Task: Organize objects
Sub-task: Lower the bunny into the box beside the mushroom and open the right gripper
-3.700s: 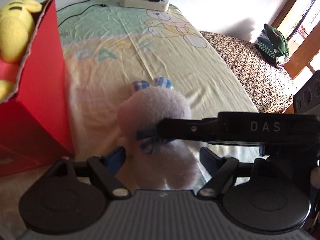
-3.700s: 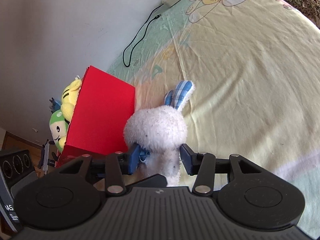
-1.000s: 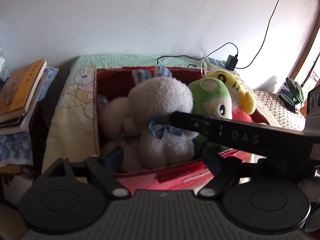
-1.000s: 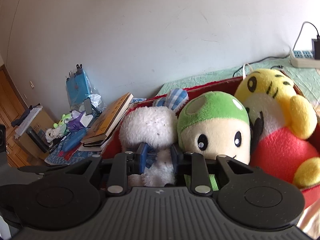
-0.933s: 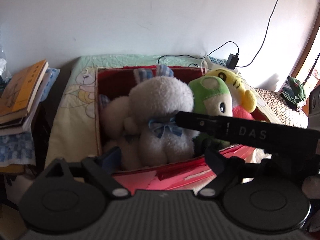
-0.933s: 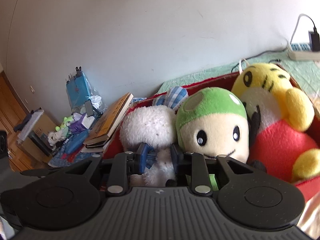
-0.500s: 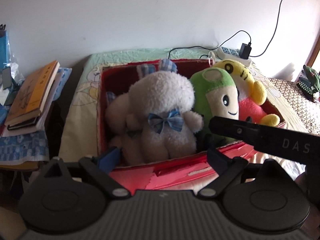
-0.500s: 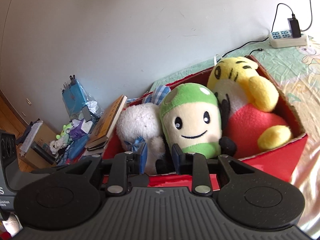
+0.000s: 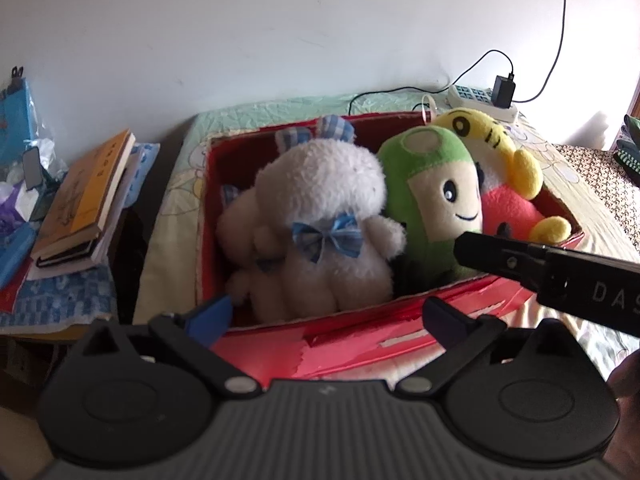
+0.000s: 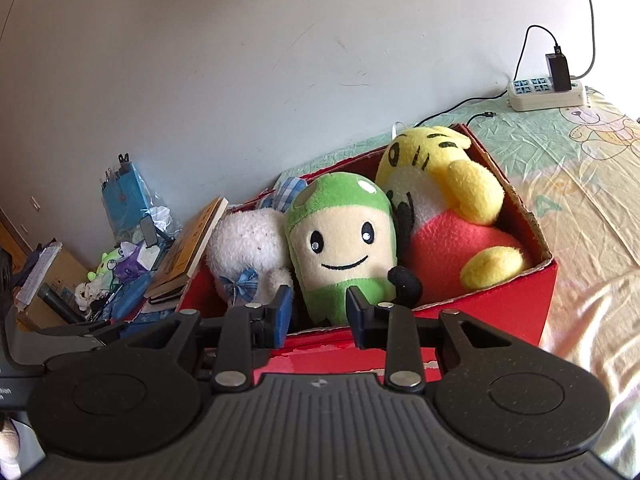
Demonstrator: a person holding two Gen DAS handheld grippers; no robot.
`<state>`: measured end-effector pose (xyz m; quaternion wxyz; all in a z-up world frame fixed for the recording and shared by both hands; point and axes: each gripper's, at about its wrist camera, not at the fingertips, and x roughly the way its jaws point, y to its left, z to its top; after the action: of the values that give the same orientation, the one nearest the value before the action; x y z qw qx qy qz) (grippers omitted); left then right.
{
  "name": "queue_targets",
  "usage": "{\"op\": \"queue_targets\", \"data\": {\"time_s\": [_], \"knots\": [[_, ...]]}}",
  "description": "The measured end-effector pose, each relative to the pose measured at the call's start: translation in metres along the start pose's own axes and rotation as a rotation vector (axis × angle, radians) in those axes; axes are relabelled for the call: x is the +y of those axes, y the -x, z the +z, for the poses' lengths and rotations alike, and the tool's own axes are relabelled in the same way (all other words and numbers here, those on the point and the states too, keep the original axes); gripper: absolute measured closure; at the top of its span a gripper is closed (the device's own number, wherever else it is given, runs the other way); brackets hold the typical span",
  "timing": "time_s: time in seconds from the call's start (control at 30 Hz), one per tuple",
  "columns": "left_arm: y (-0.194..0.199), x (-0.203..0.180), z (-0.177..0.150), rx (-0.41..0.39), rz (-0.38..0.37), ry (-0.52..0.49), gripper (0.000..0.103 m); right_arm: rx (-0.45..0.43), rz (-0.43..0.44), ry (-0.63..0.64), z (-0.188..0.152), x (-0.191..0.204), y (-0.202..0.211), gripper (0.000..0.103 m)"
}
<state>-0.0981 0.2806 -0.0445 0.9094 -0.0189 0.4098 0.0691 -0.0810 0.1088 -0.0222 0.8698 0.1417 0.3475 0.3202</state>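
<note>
A red cardboard box (image 9: 360,332) sits on a bed covered by a pale yellow and green cartoon-print sheet (image 10: 580,200), close to the white wall, and it is packed with three soft toys side by side. At the end nearest the bedside clutter sits a fluffy white plush rabbit (image 9: 320,216) with blue checked ears and a blue checked bow at its neck; it is inside the box, leaning against the toy next to it. That neighbour is a green-capped cream plush with a stitched smile (image 10: 344,240), standing upright in the middle, and beyond it a yellow and pink plush tiger (image 10: 452,216) fills the far end, one yellow paw resting near the rim. The left gripper (image 9: 326,316) hangs just in front of the box's near wall with its jaws spread wide; they have just been opening, and nothing lies between them, the rabbit sitting free behind them. The right gripper (image 10: 318,316) is held near the same wall, its jaws only a little apart and having just been easing open; they frame the lower part of the green-capped plush but do not press on it, and the gap is empty. Its black arm reaches across the left camera's view from the right. Beside the bed a stack of books with an orange cover (image 9: 86,196) rests on a cluttered stand, and a white power strip (image 10: 548,94) with a black charger lies on the sheet by the wall.
</note>
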Motion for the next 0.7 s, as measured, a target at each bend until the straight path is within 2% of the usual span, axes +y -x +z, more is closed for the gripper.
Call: {"op": "queue_targets", "data": {"time_s": [0.4, 0.7], "knots": [[0.000, -0.003, 0.000, -0.002, 0.021, 0.000, 0.001, -0.016, -0.042, -0.016, 0.002, 0.004, 0.008, 0.072], [0.012, 0.003, 0.001, -0.017, -0.034, 0.062, 0.001, -0.026, -0.082, -0.008, 0.000, 0.004, 0.019, 0.071]]}}
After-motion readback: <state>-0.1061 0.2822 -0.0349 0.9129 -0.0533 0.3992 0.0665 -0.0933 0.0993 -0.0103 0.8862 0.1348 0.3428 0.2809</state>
